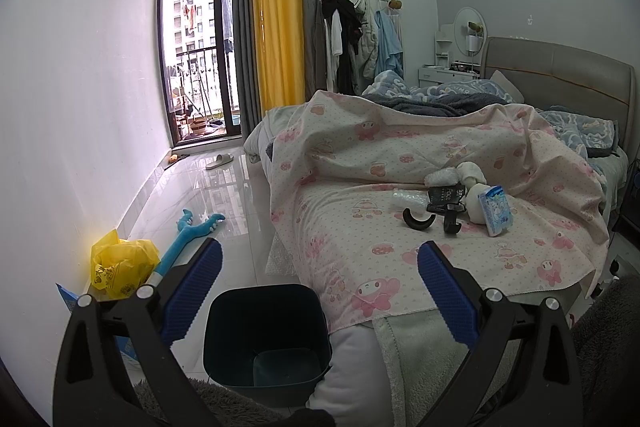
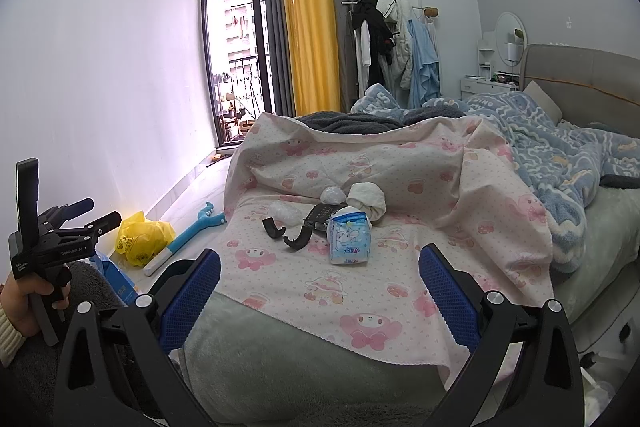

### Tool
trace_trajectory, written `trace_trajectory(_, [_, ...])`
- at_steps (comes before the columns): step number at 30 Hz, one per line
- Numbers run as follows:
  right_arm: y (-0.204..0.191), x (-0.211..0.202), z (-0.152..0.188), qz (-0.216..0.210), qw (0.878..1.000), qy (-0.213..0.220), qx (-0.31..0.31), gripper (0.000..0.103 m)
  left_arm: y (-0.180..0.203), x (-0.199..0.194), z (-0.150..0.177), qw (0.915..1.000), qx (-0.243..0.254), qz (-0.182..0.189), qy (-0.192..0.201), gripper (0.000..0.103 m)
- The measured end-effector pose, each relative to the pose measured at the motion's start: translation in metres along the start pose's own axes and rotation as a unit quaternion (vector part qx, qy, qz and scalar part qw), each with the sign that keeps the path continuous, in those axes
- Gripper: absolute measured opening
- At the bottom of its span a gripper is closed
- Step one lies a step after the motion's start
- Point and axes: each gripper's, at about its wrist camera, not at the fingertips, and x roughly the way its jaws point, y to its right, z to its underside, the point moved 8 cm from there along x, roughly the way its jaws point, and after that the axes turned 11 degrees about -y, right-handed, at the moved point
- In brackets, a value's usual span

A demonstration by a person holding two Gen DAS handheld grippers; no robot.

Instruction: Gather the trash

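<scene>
Left gripper (image 1: 320, 267): black plastic arms in a V shape, with triangular cut-outs.
Left fingers (image 1: 192, 291): blue pads with a fine ribbed texture.
Screws: round silver bolts at the joints of both grippers.
Right gripper (image 2: 320, 273): the same black frame.
Right fingers (image 2: 448, 297): blue textured pads.
Markings: small white letters on the left gripper's black body, in the right wrist view.
Hand (image 2: 28, 303): grips a black handle.
Sleeve (image 2: 8, 333): cream ribbed knit cuff.

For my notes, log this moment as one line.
phase: approach | left gripper: open, over bin | right gripper: open, facing tissue pack on bed | bin: looks empty
</scene>
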Motion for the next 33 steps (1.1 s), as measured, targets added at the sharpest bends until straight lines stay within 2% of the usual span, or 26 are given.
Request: trace_trajectory(33, [-0.0019, 0.0008, -0.0006, 0.0, 1.0, -0.003, -0.002, 0.1, -0.0001, 0.0007, -0.0015, 1.0, 0.002, -0.005, -0.001, 0.1])
